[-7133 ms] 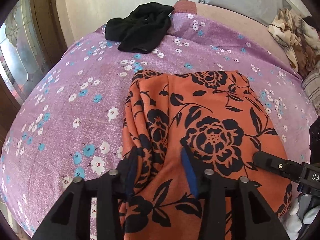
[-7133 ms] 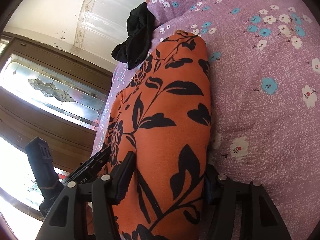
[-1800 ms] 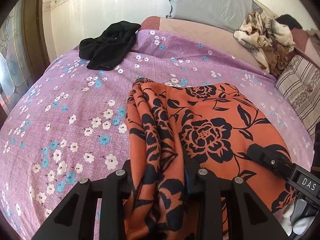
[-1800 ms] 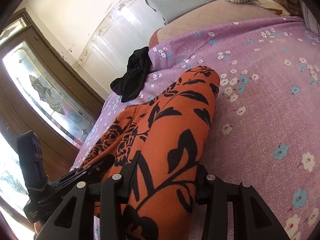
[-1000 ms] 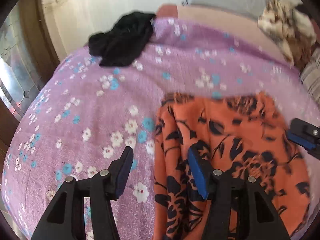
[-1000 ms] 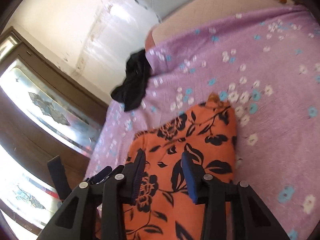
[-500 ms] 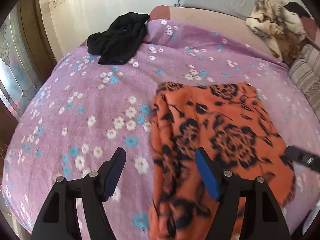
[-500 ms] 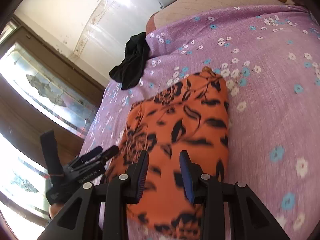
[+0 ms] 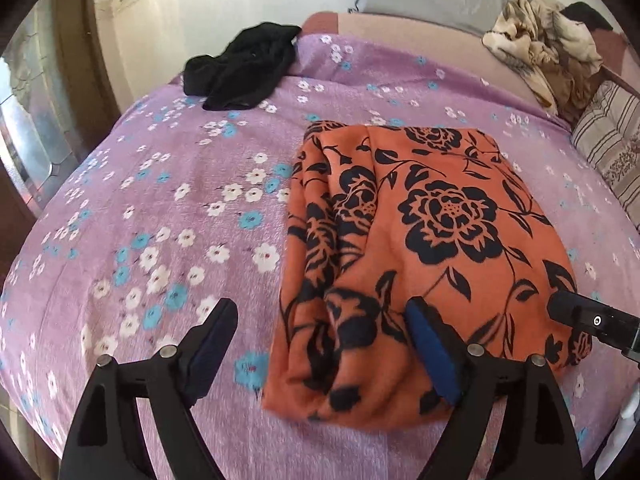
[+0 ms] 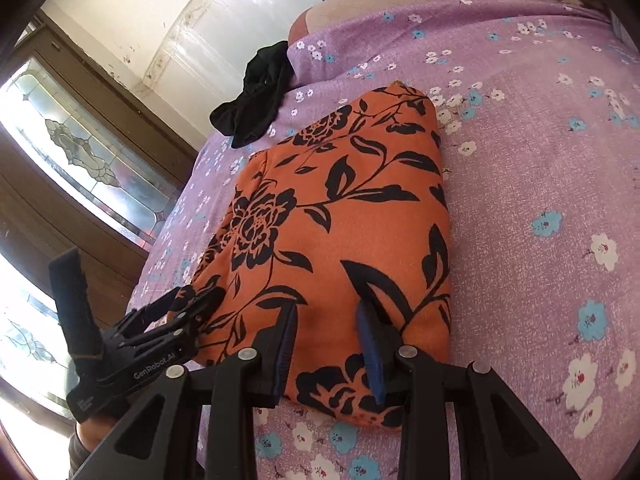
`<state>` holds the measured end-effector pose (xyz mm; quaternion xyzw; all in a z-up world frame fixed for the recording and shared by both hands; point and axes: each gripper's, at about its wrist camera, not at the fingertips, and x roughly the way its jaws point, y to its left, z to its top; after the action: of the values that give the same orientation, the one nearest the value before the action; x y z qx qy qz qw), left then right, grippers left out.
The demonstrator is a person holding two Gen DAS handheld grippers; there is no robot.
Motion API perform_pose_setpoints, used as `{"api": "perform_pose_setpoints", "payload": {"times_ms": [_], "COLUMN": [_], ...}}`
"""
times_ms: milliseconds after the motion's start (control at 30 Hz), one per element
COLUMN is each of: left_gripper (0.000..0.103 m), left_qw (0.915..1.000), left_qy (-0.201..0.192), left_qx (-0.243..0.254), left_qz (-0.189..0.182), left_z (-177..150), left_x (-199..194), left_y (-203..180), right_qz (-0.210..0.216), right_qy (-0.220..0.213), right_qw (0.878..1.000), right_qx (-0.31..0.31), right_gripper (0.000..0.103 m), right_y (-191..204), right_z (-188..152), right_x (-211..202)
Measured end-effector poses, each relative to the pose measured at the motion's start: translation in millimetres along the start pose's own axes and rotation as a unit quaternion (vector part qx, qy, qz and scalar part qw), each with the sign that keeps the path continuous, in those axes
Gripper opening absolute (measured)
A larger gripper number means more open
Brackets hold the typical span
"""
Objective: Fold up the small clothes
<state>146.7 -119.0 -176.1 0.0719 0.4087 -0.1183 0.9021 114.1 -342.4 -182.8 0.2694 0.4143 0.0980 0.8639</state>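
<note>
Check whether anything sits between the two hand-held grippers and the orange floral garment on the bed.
Nothing visible does. The orange garment lies folded on the purple bedspread, right at the tips of the left hand-held gripper and the right hand-held gripper. The black garment lies apart, at the bed's far edge.

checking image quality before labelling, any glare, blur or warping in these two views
Left wrist view: sharp, fisheye bends the purple floral bedspread into a dome, dark vignette corners. Right wrist view: stained-glass window blows out at lower left, orange floral garment stays crisp and evenly lit.
</note>
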Motion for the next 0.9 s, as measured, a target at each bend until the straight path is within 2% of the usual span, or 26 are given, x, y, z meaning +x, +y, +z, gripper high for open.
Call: {"api": "perform_pose_setpoints", "payload": {"times_ms": [167,367,467,633,667,767,900], "left_gripper": [0.092,0.092,0.092,0.092,0.092,0.092,0.093], "left_qw": [0.9997,0.9998,0.9995,0.9979,0.9977,0.9968,0.9950], "left_qy": [-0.002,-0.006,-0.026,-0.053,-0.056,-0.069,-0.087], "left_qx": [0.006,-0.007,-0.004,0.008,0.008,0.005,0.004], "left_qz": [0.023,0.018,0.015,0.035,0.036,0.041,0.049], "left_z": [-23,-39,-42,-39,-37,-33,-26], "left_x": [-24,-67,-89,-120,-126,-144,-165], "left_y": [0,3,1,-6,-6,-5,-6], "right_qz": [-0.010,-0.042,-0.046,-0.040,-0.039,-0.035,-0.040], "right_qy": [-0.002,-0.024,-0.047,-0.081,-0.086,-0.110,-0.138], "right_qw": [1.000,0.998,0.995,0.992,0.991,0.988,0.982], "right_qx": [-0.003,-0.044,-0.070,-0.092,-0.094,-0.103,-0.124], "right_gripper": [0.035,0.035,0.035,0.037,0.039,0.057,0.057], "right_y": [6,27,39,57,61,73,88], "right_z": [-24,-43,-52,-57,-58,-60,-59], "right_x": [-21,-54,-75,-106,-112,-132,-156]}}
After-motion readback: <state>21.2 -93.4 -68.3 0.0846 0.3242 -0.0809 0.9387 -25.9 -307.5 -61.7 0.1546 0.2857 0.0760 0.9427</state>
